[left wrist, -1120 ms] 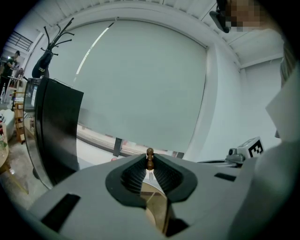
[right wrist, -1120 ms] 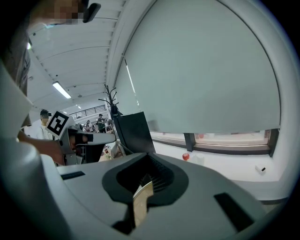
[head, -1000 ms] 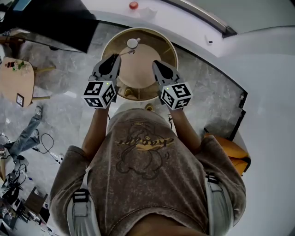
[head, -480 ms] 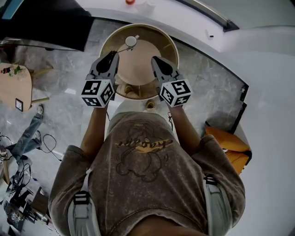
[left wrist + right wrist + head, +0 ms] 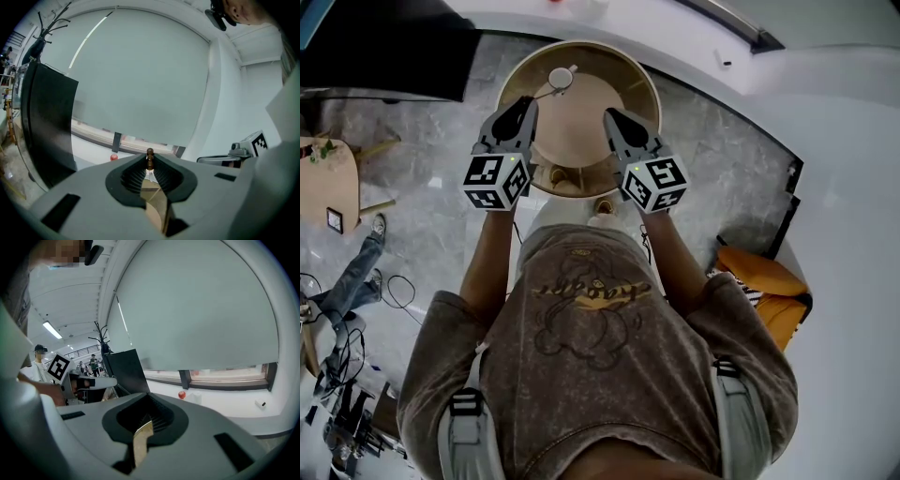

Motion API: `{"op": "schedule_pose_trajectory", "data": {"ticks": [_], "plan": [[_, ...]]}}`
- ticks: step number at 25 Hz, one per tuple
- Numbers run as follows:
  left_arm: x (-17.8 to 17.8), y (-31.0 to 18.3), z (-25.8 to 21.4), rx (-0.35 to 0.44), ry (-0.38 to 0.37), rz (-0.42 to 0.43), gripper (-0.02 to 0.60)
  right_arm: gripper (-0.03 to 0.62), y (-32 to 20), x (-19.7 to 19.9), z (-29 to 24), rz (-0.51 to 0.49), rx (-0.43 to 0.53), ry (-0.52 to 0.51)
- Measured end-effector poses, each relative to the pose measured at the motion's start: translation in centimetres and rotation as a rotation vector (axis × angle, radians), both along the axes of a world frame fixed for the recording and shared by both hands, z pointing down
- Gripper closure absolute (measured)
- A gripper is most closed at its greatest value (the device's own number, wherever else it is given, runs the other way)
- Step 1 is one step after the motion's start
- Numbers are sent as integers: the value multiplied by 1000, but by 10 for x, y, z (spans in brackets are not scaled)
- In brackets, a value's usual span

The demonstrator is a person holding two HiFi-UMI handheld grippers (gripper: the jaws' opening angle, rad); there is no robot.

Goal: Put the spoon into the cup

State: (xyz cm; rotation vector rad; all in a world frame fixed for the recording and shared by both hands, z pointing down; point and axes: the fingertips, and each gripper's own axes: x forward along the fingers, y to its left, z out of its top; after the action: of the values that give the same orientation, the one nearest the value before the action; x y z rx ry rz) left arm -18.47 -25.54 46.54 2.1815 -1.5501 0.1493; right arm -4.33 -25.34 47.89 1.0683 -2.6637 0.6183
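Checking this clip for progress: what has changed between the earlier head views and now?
The left gripper and right gripper seem to have eased slightly lower over the round table. The whole scene also slid up the picture as the head camera shifted. Nothing was taken or let go. The left gripper is still shut on the spoon, which is not yet in the white cup, and the right gripper is still shut and empty.

The round table (image 5: 648, 92) lies before the person, and the cup (image 5: 561, 79) stands on its far left part. The spoon (image 5: 545, 92) runs from the cup back to the left gripper (image 5: 530, 101), pinched between its jaws. The right gripper (image 5: 609, 114) hangs over the table's right half. A panel (image 5: 384, 47) stands to the table's left.
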Motion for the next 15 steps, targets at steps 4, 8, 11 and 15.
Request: {"op": "schedule_pose_trajectory", "data": {"ticks": [4, 8, 11, 15], "plan": [[0, -7, 12, -7, -16, -4, 523, 576, -1, -2, 1, 0, 0, 0], [-4, -16, 30, -5, -54, -10, 523, 576, -2, -5, 6, 1, -6, 2], [0, -20, 44, -23, -54, -14, 523, 576, 2, 0, 7, 0, -8, 6], [3, -27, 63, -54, -53, -16, 523, 576, 3, 6, 10, 3, -14, 8]]}}
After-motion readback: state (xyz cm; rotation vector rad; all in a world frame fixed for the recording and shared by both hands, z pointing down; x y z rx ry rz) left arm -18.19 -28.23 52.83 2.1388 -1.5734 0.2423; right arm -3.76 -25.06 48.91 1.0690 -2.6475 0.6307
